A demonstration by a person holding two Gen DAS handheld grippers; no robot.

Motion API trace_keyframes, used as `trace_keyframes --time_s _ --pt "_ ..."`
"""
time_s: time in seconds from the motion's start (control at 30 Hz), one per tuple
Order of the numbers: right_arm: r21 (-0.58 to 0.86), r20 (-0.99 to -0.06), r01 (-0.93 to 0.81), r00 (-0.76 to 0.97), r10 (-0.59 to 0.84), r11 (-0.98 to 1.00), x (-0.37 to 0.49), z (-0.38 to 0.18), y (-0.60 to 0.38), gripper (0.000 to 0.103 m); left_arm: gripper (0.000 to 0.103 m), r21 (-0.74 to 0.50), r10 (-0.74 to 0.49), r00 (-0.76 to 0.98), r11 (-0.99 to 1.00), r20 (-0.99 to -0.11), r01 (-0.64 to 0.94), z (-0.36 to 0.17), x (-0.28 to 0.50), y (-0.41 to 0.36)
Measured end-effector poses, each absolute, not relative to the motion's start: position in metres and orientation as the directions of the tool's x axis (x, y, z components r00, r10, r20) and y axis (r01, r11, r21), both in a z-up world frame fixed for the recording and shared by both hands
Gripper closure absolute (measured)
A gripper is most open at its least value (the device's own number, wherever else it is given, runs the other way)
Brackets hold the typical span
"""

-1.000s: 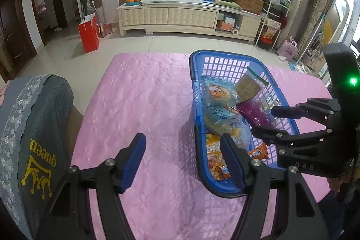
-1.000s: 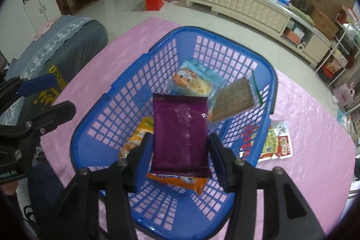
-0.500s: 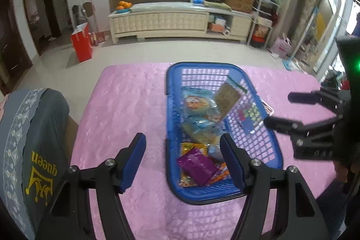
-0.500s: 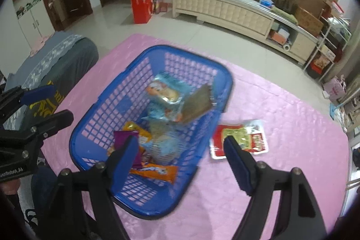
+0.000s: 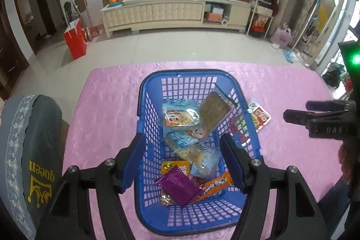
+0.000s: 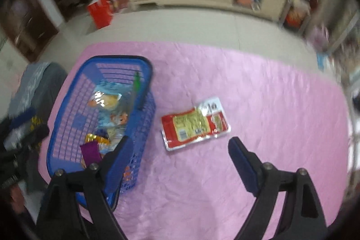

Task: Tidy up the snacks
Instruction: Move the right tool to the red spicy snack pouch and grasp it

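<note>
Fingers [image 6: 241, 163] of the right gripper [image 6: 180, 163] spread wide, empty, above the pink tabletop [image 6: 258, 93]; just ahead lies the red snack packet [image 6: 194, 124], beside the blue basket [image 6: 144, 66]. Flat film could slip from a shallow pinch. Left gripper [image 5: 183, 161] gapes over the basket.

Pink cloth [image 6: 258, 105] over my table, blue basket [image 5: 144, 105] sitting on it, red packet [image 6: 193, 125] flat just beside the basket
</note>
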State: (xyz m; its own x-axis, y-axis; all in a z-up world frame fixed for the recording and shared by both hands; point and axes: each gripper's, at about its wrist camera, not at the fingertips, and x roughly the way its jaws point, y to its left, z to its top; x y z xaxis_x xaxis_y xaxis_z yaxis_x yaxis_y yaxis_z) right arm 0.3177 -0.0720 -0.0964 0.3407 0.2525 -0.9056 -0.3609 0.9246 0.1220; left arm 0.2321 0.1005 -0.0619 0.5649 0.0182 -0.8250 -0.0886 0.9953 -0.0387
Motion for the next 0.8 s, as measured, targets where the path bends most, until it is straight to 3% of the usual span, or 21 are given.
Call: trace_keyframes --time_s 0.27,0.8 --pt "0.314 -0.935 -0.041 0.160 0.316 0.949 0.360 -0.153 -0.095 0.014 0.037 -0.081 -0.010 0.478 0.988 -0.879 -0.128 -0.093 0.270 0.105" --pt "0.393 -0.919 0.274 0.086 0.385 0.878 0.403 -0.230 -0.094 0.014 0.037 -0.024 -0.004 0.368 0.998 -0.930 -0.050 -0.124 0.331 0.084"
